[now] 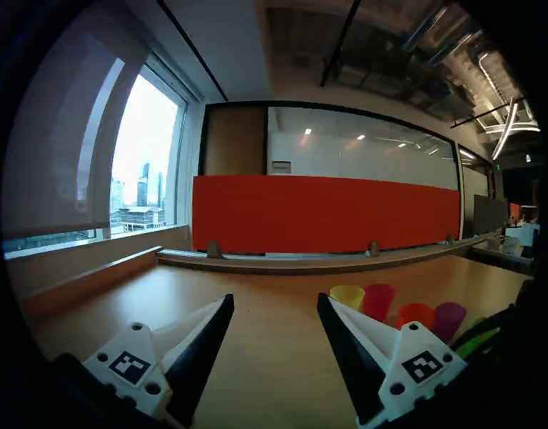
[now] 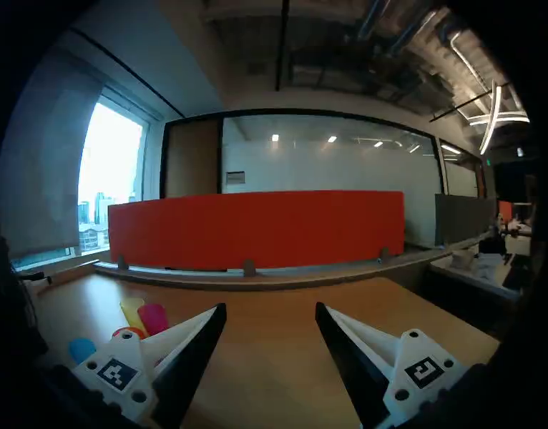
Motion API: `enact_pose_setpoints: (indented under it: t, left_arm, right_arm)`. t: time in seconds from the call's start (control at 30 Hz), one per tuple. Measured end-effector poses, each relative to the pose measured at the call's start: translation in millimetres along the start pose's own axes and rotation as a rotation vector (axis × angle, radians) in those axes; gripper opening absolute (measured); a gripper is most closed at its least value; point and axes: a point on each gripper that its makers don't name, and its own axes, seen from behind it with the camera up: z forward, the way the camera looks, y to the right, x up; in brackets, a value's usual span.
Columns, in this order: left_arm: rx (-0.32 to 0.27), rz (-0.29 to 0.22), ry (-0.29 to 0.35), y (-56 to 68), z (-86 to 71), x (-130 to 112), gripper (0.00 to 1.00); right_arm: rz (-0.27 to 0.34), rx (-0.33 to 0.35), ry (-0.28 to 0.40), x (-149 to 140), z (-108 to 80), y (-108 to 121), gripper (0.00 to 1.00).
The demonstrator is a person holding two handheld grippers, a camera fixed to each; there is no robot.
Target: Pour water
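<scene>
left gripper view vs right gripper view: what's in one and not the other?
Left gripper view: a purple cup and a green object at the right edge, past the open left gripper. Right gripper view: a blue cup at lower left, beside the open right gripper. Both: yellow cup, pink cup, wooden table, orange divider, window.

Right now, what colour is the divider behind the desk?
The divider is red-orange, clearest in the left gripper view.
</scene>
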Motion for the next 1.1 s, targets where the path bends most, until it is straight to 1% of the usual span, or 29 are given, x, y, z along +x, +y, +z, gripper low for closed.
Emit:
enact_pose_setpoints:
  t: [0.1,0.2,0.37,0.5,0.8,1.1]
  left_arm:
    - [0.015,0.016,0.000,-2.6,0.3,-8,0.86]
    - [0.020,0.027,0.003,-3.4,-0.7,-13,0.86]
    - [0.013,0.026,0.006,-4.1,-3.3,-21,0.86]
    - [0.020,0.022,0.002,-8.0,-5.9,-27,0.86]
    - [0.021,0.038,0.000,-12.1,-9.9,-33,0.86]
    - [0.029,0.033,-0.002,-15.6,-10.6,-40,0.86]
  right_arm:
    - [-0.019,-0.005,-0.001,2,2.1,-2,0.96]
    - [-0.023,-0.018,0.007,5,3.6,-1,0.96]
    - [-0.011,-0.035,0.017,5,3.9,4,0.96]
    - [-0.014,-0.042,0.020,4,2.4,6,0.96]
    - [-0.010,-0.044,0.024,5,-1.1,6,0.96]
    - [-0.008,-0.046,0.020,3,-0.9,6,0.96]
